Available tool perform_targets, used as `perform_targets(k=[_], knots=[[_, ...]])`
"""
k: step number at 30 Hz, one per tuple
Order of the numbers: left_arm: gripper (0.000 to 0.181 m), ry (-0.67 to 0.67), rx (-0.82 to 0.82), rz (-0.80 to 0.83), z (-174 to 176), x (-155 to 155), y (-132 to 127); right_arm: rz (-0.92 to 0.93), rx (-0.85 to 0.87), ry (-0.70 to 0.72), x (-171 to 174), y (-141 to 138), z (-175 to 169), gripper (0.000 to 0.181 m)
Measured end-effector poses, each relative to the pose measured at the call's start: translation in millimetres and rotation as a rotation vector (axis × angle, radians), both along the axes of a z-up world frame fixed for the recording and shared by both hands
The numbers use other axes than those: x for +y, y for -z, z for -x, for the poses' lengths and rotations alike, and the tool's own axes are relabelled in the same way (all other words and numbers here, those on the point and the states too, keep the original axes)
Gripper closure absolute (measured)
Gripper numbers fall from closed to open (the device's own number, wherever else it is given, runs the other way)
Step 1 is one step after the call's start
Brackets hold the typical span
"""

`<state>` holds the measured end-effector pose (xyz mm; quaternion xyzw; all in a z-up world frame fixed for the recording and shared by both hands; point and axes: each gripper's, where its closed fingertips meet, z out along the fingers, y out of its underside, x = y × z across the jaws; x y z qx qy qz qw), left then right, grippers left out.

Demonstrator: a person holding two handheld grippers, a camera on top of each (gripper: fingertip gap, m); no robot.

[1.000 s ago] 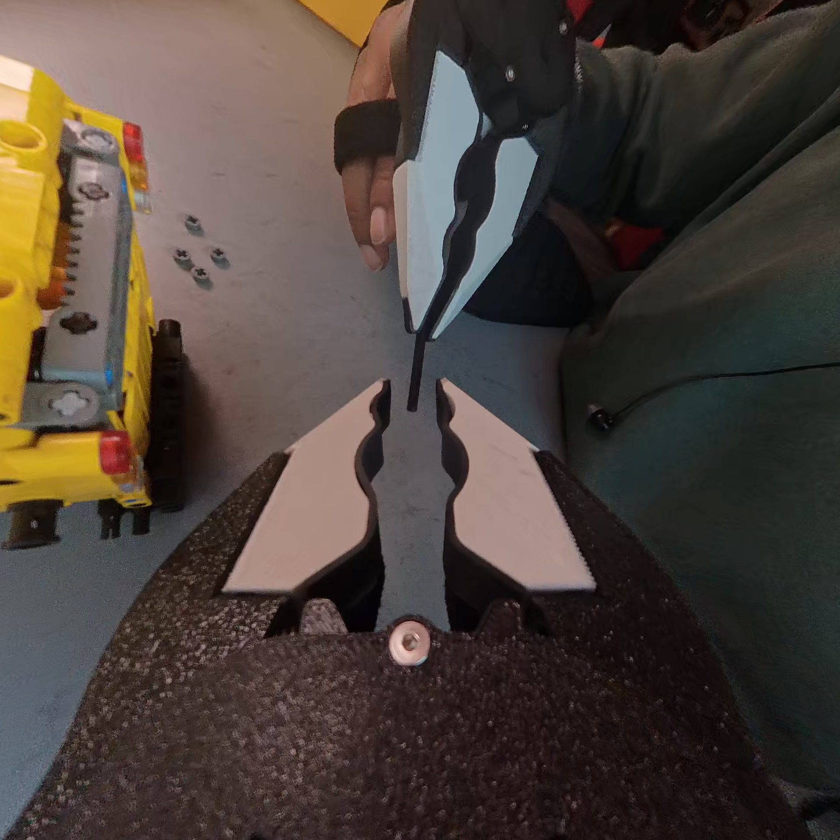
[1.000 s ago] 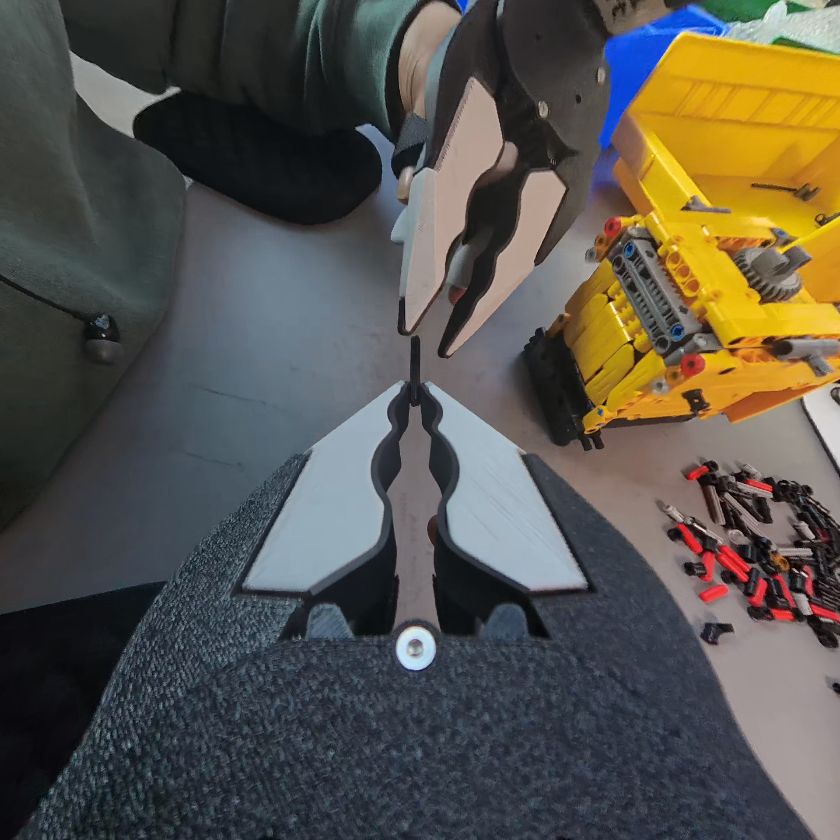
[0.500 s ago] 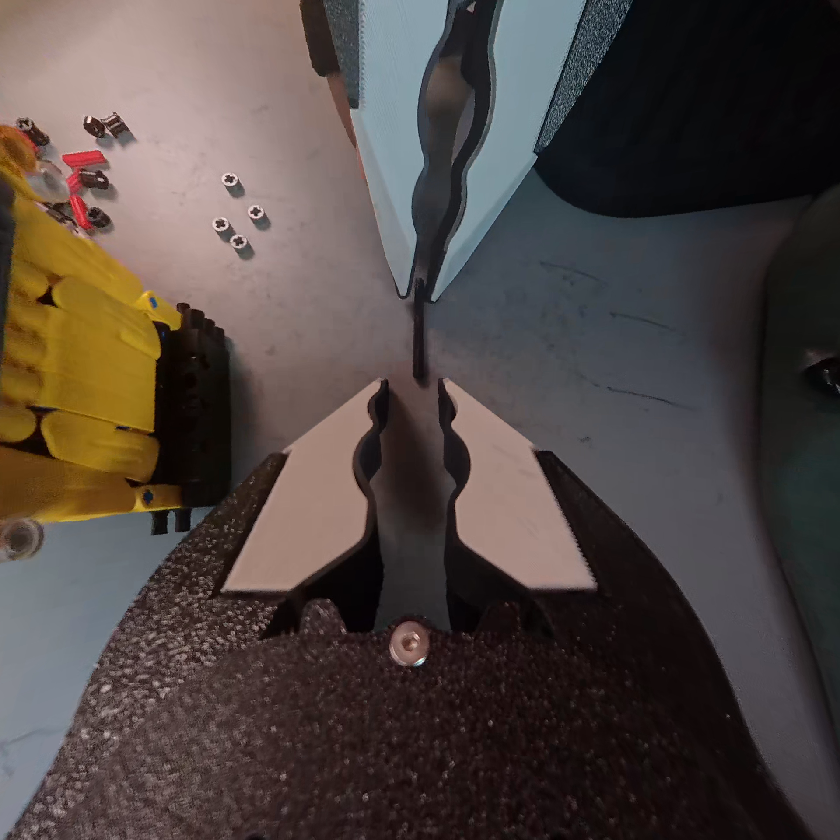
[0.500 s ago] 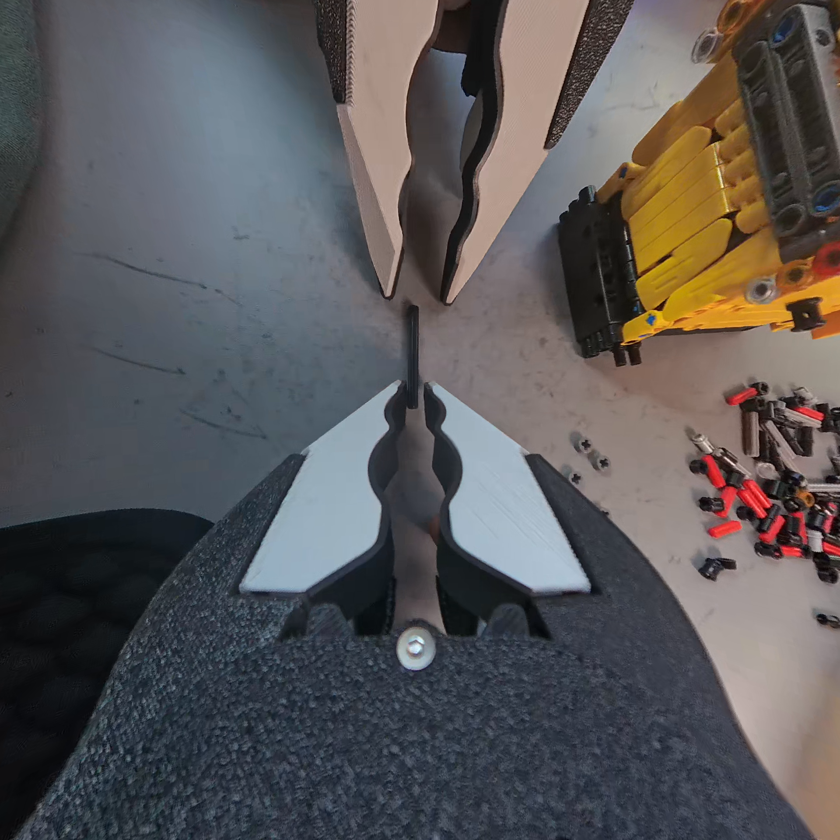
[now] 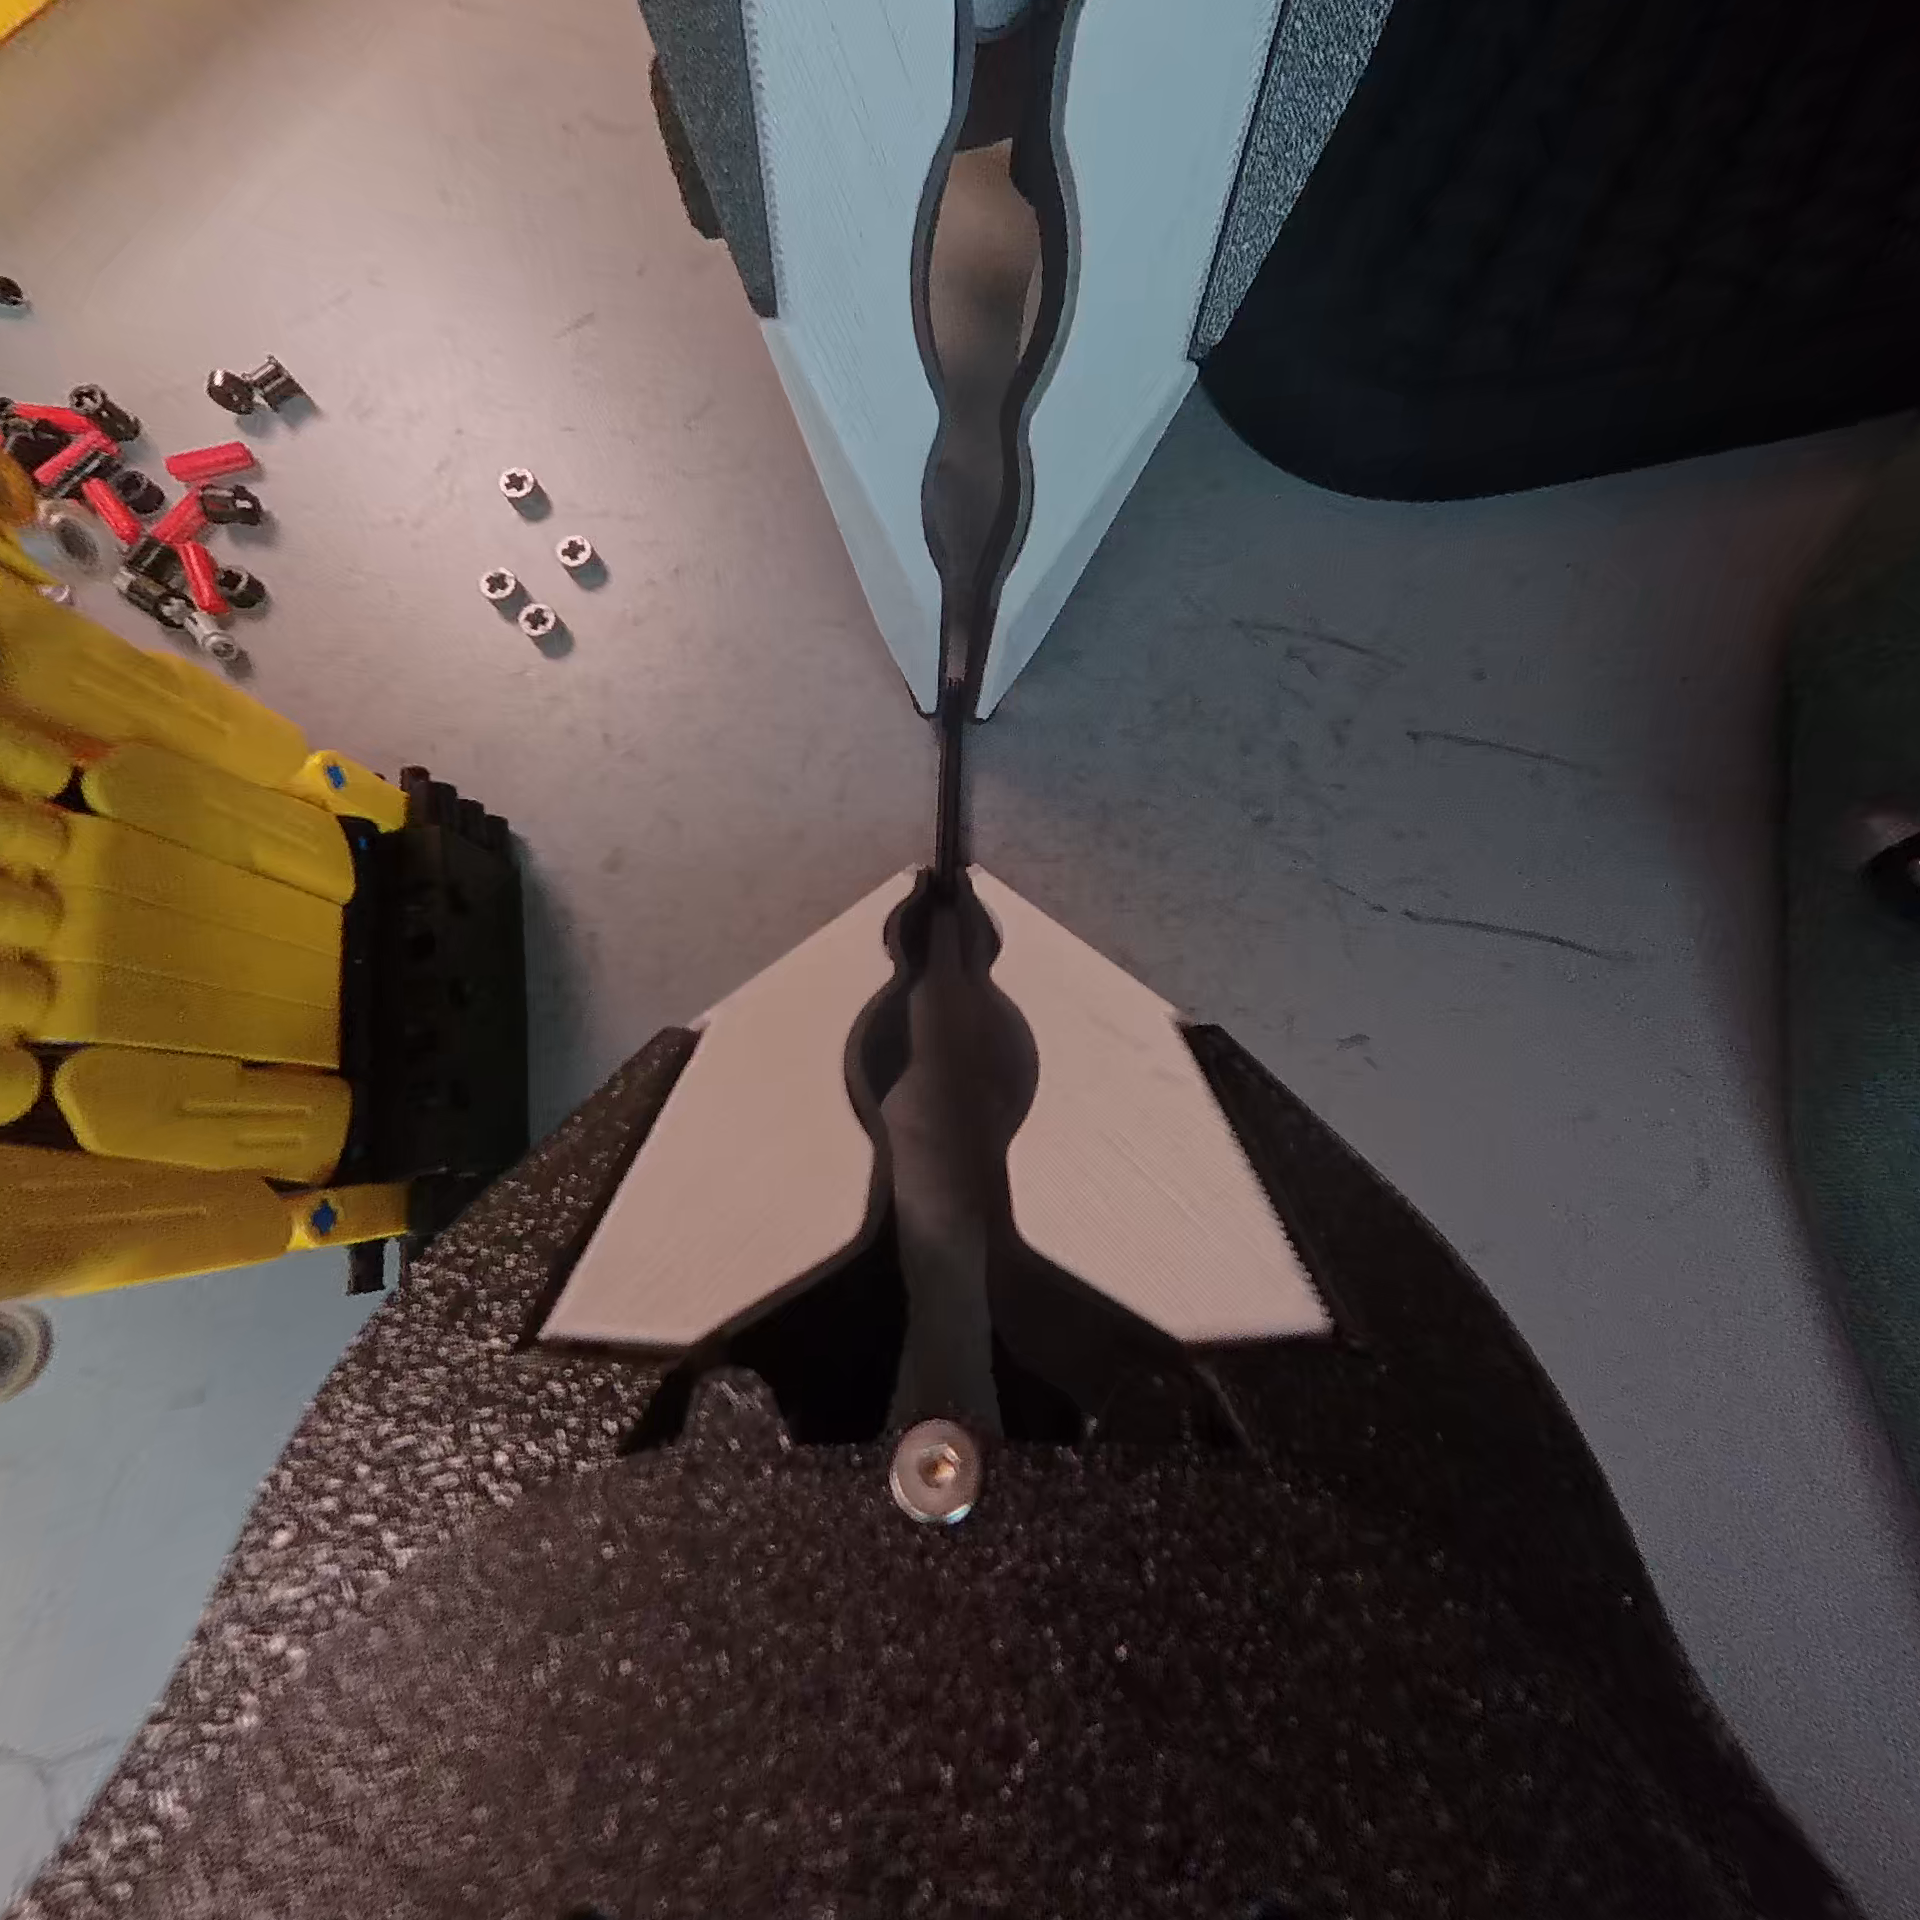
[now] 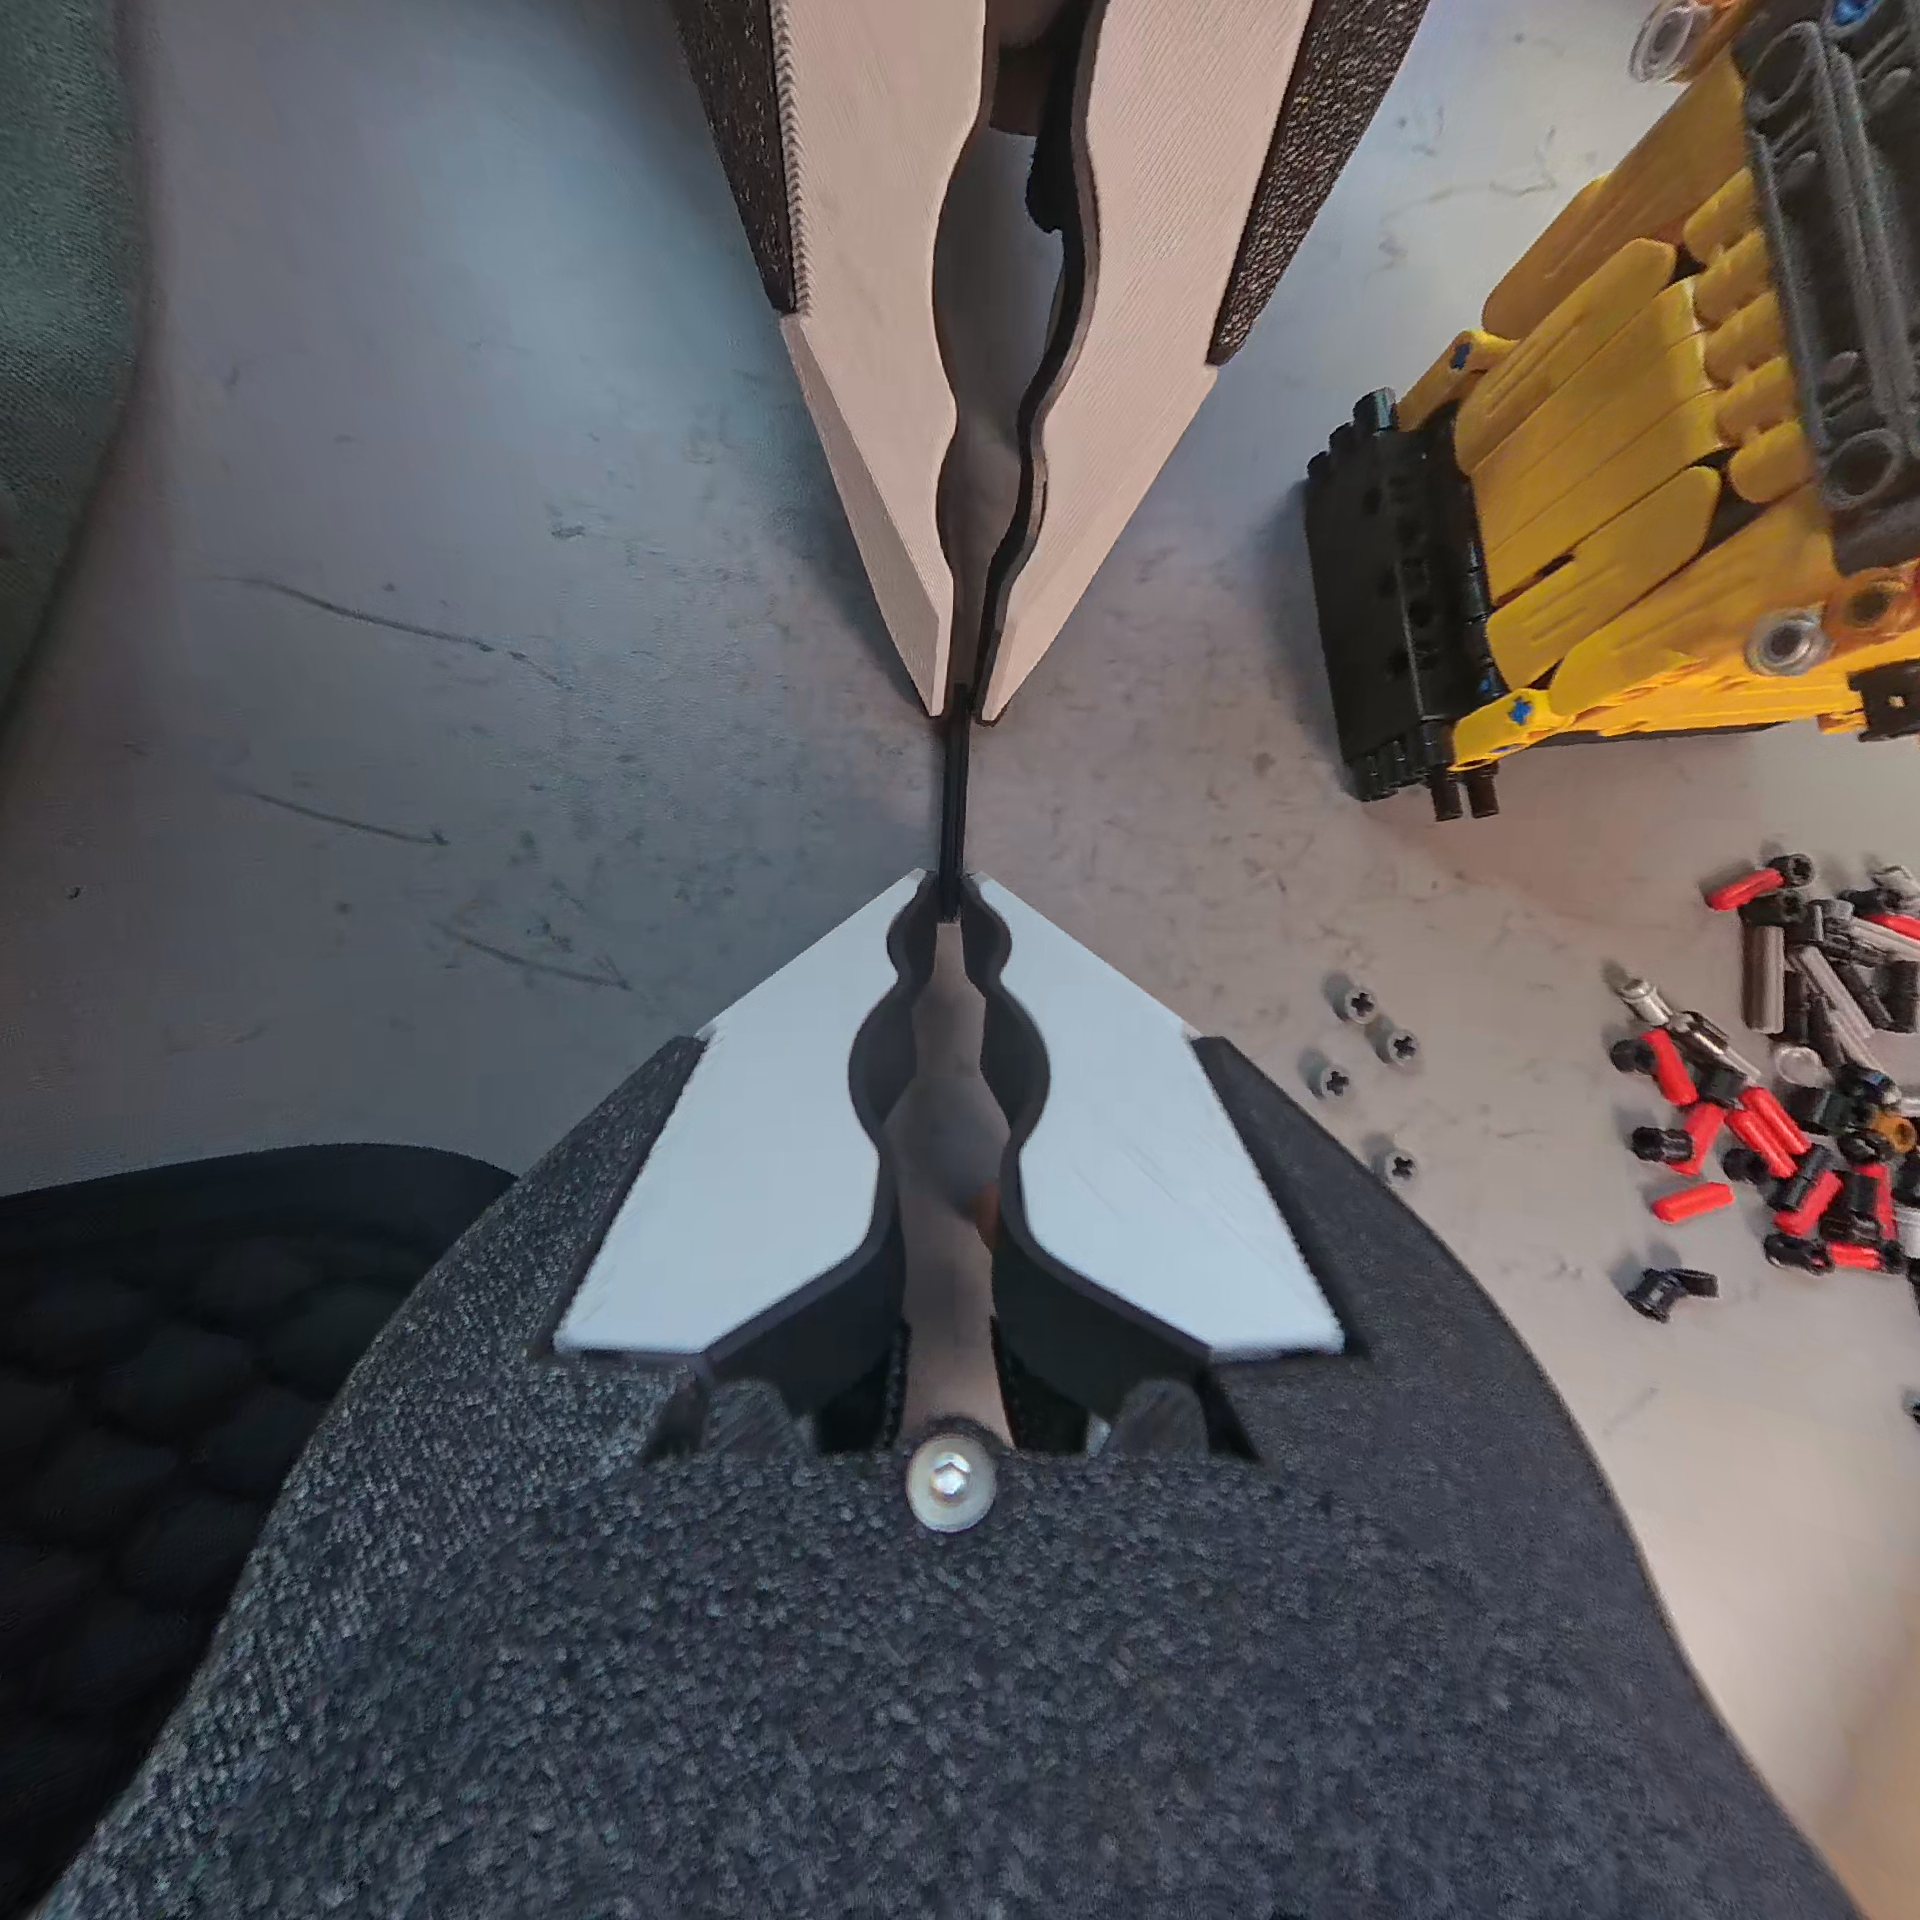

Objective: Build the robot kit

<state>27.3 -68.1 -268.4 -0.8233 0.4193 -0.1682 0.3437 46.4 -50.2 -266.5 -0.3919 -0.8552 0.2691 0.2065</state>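
A thin black rod point(image 5: 949, 800) spans the gap between my two grippers, above the grey table point(image 5: 1351, 831). My left gripper point(image 5: 948, 883) is shut on its near end in the left wrist view. My right gripper point(image 5: 951, 707) faces it from the top of that view, shut on the rod's far end. In the right wrist view the rod point(image 6: 954, 810) runs from my right gripper point(image 6: 948, 896) up to the left gripper point(image 6: 961, 712). Both grippers point tip to tip, in line with the rod.
A yellow and black brick-built vehicle point(image 5: 177, 1039) stands to one side and also shows in the right wrist view point(image 6: 1662, 468). A pile of small red and black pins point(image 6: 1818, 1091) and several grey bushes point(image 6: 1361, 1039) lie near it. A black cushion point(image 6: 156, 1351) and green clothing point(image 5: 1860, 1039) border the table. My left and right fingertips are right by each other.
The two grippers have come together. My left gripper, open before, has shut on the free end of the rod that the right gripper holds.
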Motion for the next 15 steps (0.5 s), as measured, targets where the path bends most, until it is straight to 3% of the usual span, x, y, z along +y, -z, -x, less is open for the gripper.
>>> perform_targets(k=[15], knots=[[0.178,-0.006,-0.032,0.012,-0.5,-0.1,-0.4,0.010,0.002,0.016,0.1,0.2,-0.3,0.178]])
